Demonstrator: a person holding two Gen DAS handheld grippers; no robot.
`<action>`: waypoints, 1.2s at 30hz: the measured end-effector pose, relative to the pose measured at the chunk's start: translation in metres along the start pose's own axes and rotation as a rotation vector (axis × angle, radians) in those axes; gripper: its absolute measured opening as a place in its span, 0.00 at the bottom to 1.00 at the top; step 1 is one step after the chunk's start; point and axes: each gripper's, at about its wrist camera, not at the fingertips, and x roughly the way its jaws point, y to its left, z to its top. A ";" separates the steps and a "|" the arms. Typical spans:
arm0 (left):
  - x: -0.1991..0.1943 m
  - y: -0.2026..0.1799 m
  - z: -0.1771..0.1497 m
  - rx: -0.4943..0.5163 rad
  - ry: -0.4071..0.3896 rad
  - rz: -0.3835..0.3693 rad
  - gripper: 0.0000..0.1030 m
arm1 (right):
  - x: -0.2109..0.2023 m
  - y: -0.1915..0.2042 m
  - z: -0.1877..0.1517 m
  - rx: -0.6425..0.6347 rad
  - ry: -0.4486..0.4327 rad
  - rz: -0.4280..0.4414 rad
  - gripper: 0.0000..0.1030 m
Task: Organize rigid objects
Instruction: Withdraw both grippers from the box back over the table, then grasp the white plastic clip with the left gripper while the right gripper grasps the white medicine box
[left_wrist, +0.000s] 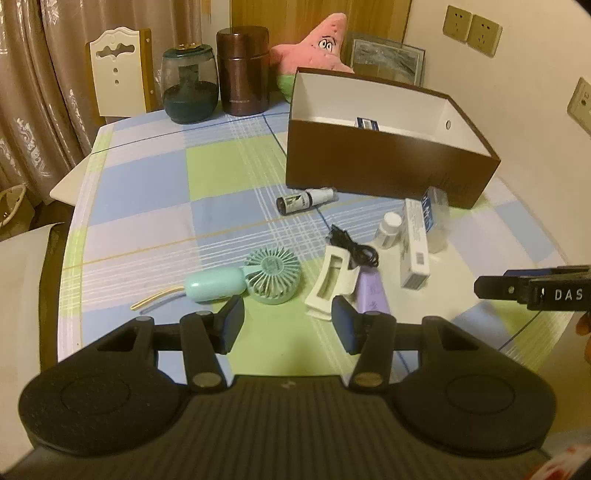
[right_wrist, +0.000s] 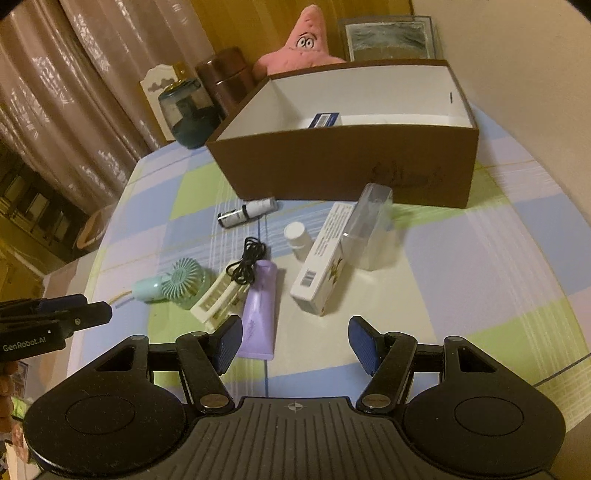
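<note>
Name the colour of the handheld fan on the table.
Mint green handheld fan, clearest in the left wrist view.

Mint fan (left_wrist: 271, 275), purple tube (right_wrist: 258, 306), white carton (right_wrist: 325, 258) lying before brown box (right_wrist: 351, 166)

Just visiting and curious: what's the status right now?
Both claws, left and right, open, empty. Brown box holds one carton; fan, purple tube, others on table. Nothing blocking.
</note>
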 end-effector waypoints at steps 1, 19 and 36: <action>0.001 0.001 -0.002 0.004 0.002 0.002 0.48 | 0.001 0.001 -0.001 -0.001 0.002 -0.005 0.63; 0.044 -0.018 -0.002 0.073 0.035 -0.053 0.48 | 0.024 0.000 0.004 -0.062 0.013 -0.048 0.62; 0.111 -0.043 0.023 0.180 0.094 -0.099 0.48 | 0.068 -0.010 0.025 -0.094 0.052 -0.062 0.56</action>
